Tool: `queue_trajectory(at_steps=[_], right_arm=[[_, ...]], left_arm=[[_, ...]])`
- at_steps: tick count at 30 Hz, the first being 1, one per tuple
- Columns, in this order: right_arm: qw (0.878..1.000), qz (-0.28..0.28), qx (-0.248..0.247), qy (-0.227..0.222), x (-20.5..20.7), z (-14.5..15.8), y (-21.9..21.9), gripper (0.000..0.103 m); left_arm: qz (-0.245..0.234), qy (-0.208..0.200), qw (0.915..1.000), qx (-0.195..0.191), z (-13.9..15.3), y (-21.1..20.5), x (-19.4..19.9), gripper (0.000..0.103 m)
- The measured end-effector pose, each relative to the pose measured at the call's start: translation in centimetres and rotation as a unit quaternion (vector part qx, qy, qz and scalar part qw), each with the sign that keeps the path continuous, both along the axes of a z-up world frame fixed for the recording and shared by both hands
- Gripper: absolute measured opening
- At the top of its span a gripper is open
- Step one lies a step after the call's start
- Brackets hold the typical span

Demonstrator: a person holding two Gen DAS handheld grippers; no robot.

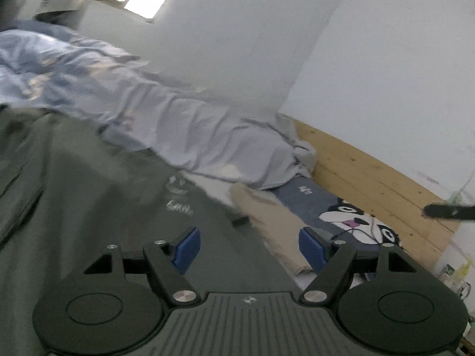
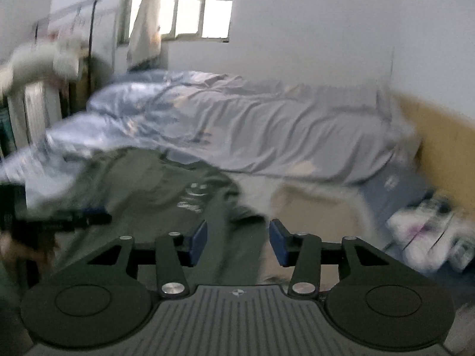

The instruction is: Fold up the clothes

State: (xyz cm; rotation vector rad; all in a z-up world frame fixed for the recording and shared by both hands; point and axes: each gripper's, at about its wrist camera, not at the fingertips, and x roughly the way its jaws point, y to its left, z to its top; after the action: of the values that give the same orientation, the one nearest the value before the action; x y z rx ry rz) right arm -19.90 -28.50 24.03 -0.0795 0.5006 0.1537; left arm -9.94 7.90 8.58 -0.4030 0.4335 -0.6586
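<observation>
In the left wrist view the left gripper point(image 1: 249, 247) sits at the bottom centre of the frame, its blue-padded fingers point(image 1: 187, 249) spread wide with nothing between them. Under and ahead of it a dark green shirt point(image 1: 89, 207) lies spread on the bed, filling the lower left of the frame; a pale printed mark point(image 1: 178, 198) shows on it near the middle. Just right of the shirt lies a folded tan garment point(image 1: 273, 228), running down toward the right finger. Behind both, a rumpled pale blue duvet point(image 1: 163, 118) stretches from the upper left to the centre. At the right a cartoon dog cushion point(image 1: 356, 222) lies against a wooden headboard point(image 1: 371, 172), with white wall above. A dark blurred object point(image 1: 445, 212) juts in from the right edge; what it is cannot be told.

The right wrist view is blurred. The right gripper point(image 2: 237, 241) is at the bottom centre, its fingers point(image 2: 199, 238) parted, and no cloth is pinched; the shirt point(image 2: 142, 190) lies below and ahead, in the lower left and centre. The tan garment point(image 2: 311, 207) is to its right. The duvet point(image 2: 237, 124) crosses the middle of the frame, a window point(image 2: 202, 3) glows at the top, and the cushion point(image 2: 421, 225) is a smear at the lower right
</observation>
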Motion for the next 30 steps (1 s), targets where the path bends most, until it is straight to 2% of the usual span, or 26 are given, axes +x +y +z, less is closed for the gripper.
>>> queue_trajectory(at_steps=[3, 7, 11, 14, 16, 18, 21, 27, 28, 30], right_arm=[[0.999, 0.013, 0.050, -0.010, 0.3, -4.4, 0.5, 0.047], [0.996, 0.033, 0.082, 0.006, 2.7, -10.1, 3.2, 0.047], [0.994, 0.060, 0.090, -0.034, 3.6, -15.1, 5.7, 0.047], [0.992, 0.062, 0.113, -0.012, 4.0, -17.3, 6.3, 0.047], [0.992, 0.077, 0.095, -0.017, 4.3, -17.1, 7.2, 0.047], [0.990, 0.091, 0.101, -0.035, 4.4, -16.5, 7.9, 0.047], [0.985, 0.105, 0.132, -0.039, 4.8, -16.1, 8.6, 0.048], [0.982, 0.124, 0.139, -0.033, 5.7, -16.2, 10.2, 0.048], [0.982, 0.126, 0.141, -0.030, 5.8, -16.3, 10.3, 0.048], [0.981, 0.129, 0.140, -0.028, 5.8, -16.3, 10.6, 0.048]], left_arm=[[0.034, 0.014, 0.9993, 0.006, -1.1, 1.0, -3.1, 0.073], [0.075, 0.036, 0.9958, 0.038, -2.1, 2.2, -5.4, 0.073], [0.127, 0.048, 0.9893, 0.054, -2.4, 4.2, -7.2, 0.073], [0.189, 0.049, 0.9791, 0.058, -2.3, 6.7, -8.2, 0.073], [0.236, 0.054, 0.9693, 0.043, -2.2, 8.8, -8.6, 0.073], [0.285, 0.060, 0.9565, 0.023, -2.2, 11.0, -9.0, 0.073], [0.349, 0.073, 0.9342, -0.011, -2.1, 14.2, -9.2, 0.073], [0.435, 0.059, 0.8978, -0.033, -0.6, 21.7, -10.6, 0.073], [0.444, 0.059, 0.8928, -0.044, -0.5, 23.2, -10.7, 0.073], [0.449, 0.073, 0.8879, -0.067, -0.7, 26.1, -10.2, 0.073]])
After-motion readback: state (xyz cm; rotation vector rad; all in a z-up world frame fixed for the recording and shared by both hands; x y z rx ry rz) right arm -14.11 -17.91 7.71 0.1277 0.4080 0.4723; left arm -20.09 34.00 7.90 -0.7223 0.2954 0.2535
